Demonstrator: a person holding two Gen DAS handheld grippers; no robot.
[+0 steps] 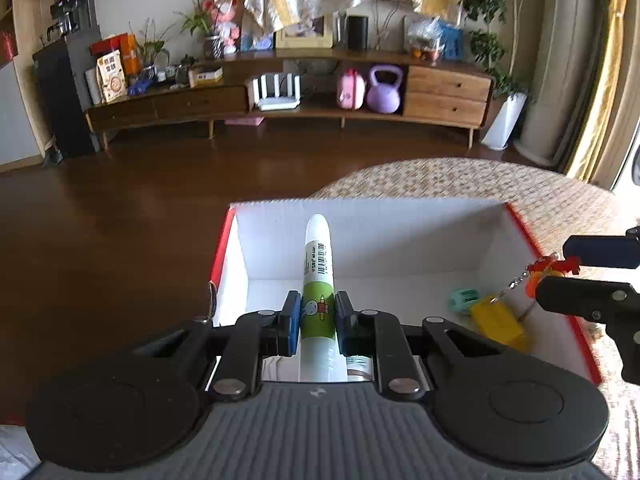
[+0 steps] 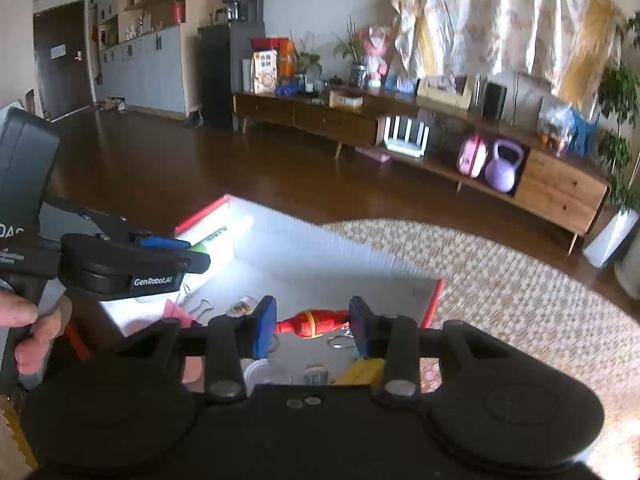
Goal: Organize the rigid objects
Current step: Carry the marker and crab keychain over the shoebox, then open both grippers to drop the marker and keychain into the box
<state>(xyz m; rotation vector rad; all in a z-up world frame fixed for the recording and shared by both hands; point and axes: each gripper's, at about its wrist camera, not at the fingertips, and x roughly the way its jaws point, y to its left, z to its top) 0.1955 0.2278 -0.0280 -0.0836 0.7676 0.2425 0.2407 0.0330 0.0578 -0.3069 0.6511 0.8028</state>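
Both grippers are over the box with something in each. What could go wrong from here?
1. The left gripper pinches the white tube low on its length, with most of it sticking out forward; it could pivot or slip.
2. The right gripper holds the red figure keychain, whose chain and yellow tag dangle and might snag the box wall.
3. The grippers are close together and could collide.

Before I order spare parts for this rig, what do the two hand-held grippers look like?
Both match. The left hand-held gripper and the right hand-held gripper have black linkage arms with silver rivets, blue finger pads, two round black discs and a ribbed grey body. White "GenRobot.AI" lettering marks the left one's side, seen from the right wrist. No cables show.
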